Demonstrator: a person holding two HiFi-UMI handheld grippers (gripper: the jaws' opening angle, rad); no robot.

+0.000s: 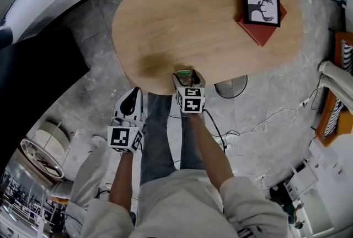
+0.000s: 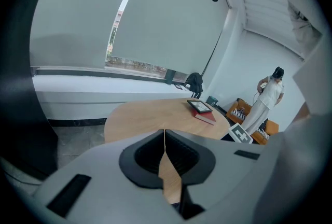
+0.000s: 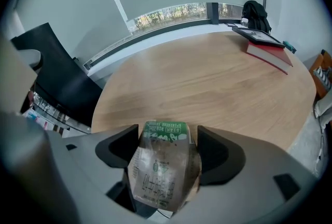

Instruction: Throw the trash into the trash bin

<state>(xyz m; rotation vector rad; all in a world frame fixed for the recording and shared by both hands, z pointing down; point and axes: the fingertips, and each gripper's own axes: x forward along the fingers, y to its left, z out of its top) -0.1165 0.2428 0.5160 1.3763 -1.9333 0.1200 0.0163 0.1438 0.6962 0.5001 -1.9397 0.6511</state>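
A clear plastic wrapper with a green label (image 3: 165,166) stands between the jaws of my right gripper (image 3: 167,140), which is shut on it. In the head view that right gripper (image 1: 185,75) is at the near edge of the oval wooden table (image 1: 193,22), with the wrapper (image 1: 183,72) just over the rim. My left gripper (image 1: 131,102) hangs lower left, off the table and above the grey floor. In its own view the left gripper (image 2: 164,137) has its jaws pressed together with nothing in them. No trash bin shows in any view.
A framed picture on a red book (image 1: 261,8) lies at the table's far right. A black panel (image 1: 33,82) stands left of the table. Cables (image 1: 220,132) run over the floor by my legs. A person in white (image 2: 270,98) stands by an orange sofa (image 1: 339,93).
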